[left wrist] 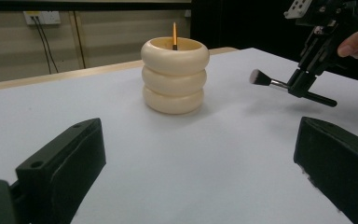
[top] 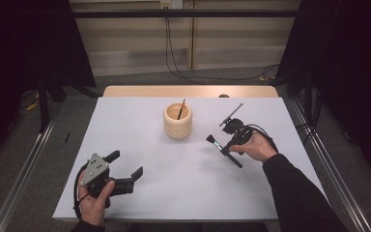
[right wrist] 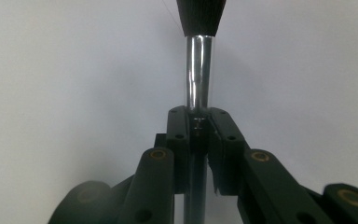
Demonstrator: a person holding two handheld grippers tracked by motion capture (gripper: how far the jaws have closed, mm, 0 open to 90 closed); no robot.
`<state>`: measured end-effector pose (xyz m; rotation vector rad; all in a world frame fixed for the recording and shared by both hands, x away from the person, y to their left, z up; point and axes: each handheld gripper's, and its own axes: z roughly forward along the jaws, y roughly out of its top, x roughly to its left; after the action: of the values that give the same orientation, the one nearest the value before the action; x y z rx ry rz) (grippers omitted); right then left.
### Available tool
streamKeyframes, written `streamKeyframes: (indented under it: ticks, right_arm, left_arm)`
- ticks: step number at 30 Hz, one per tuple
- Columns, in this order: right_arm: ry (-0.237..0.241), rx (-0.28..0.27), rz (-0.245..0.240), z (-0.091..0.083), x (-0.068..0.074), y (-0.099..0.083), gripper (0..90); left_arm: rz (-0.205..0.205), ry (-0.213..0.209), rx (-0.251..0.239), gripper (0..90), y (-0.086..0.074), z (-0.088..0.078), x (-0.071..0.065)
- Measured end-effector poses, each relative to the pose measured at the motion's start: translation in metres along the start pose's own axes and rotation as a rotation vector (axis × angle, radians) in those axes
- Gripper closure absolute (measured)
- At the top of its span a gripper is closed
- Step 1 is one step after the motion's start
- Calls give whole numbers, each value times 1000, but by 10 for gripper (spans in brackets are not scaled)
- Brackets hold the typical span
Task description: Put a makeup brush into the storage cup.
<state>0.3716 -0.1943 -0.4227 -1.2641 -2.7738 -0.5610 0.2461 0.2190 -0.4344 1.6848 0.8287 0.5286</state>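
Observation:
A makeup brush (top: pixel 221 148) with a black handle, a silver ferrule and dark bristles hangs just above the white table, right of centre. My right gripper (top: pixel 226 149) is shut on it; in the right gripper view the jaws pinch the shiny ferrule of the brush (right wrist: pixel 199 79), bristles pointing away. The brush (left wrist: pixel 270 83) also shows in the left gripper view, held level. A cream ribbed holder (top: pixel 178 121) stands in the middle with a thin pencil (top: pixel 180 110) inside. My left gripper (top: pixel 127 164) rests near the front left, jaws wide apart and empty.
The white table top (top: pixel 140 121) has a wooden strip along its far edge. Metal rails run along both sides of the table, and cables hang on the wall behind. A small dark object (top: pixel 223 95) lies at the far edge.

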Motion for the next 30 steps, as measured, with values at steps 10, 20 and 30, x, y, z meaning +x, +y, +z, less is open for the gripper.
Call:
streamKeyframes:
  ticks: [10,20,30]
  right_arm:
    - [28,-101,9,-9,0,-7,793]
    - [37,-222,38,-19,-1,-18,793]
    - [48,-416,19,-26,-1,-29,793]
  left_arm:
    - [2,4,1,20,0,-1,1]
    - [2,1,-4,19,0,-1,0]
    - [6,11,-6,19,1,-2,-2]
